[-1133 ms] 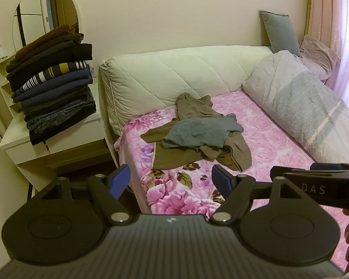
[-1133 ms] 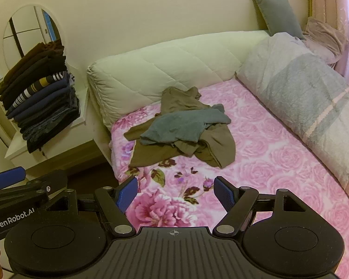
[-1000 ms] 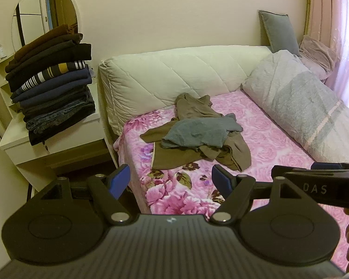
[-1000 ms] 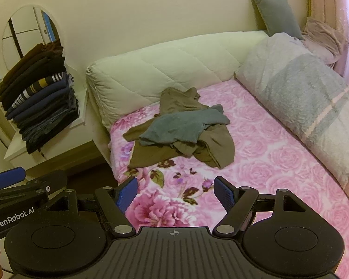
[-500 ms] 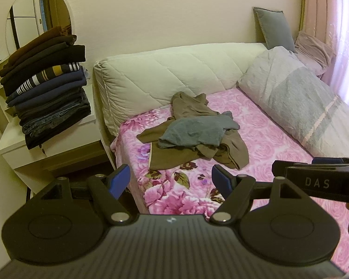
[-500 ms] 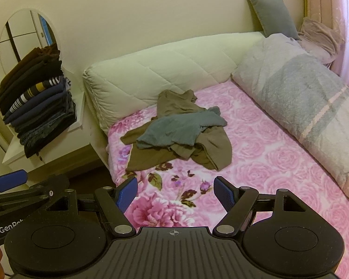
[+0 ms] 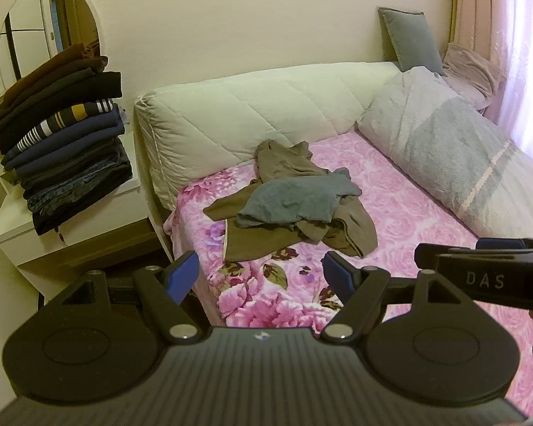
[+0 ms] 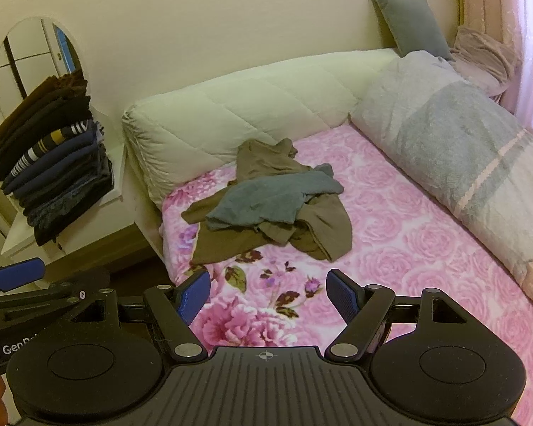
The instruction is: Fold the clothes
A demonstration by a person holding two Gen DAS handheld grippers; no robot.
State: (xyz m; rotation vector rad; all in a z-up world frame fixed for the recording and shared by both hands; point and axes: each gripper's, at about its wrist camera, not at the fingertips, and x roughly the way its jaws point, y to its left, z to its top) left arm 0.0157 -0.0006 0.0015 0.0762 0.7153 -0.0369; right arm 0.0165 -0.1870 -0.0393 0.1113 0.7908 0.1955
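We hold 2 black tongs with blue tips over the near edge of a bed covered in a pink rose-print blanket. The left tongs have their blue tips wide apart and hold nothing; the right tongs are spread just as wide and also hold nothing. Both point toward the clothes, likely so we can reach in and take hold.

The task's things lie crumpled together in the middle of the bed: a grey-blue knit top draped over a larger olive-brown garment, which spreads out under it on both sides. Neither is folded. At the left, a white bedside desk carries a tall stack of 10 or so folded dark garments, probably where finished pieces go. A cream quilted headboard cushion backs the bed, and a rolled grey striped duvet lies along the right.

Compared with 1 second ago, both cameras have shifted slightly, so the clothes sit a little lower and nearer; the clothes themselves lie the same, and both tongs stay spread
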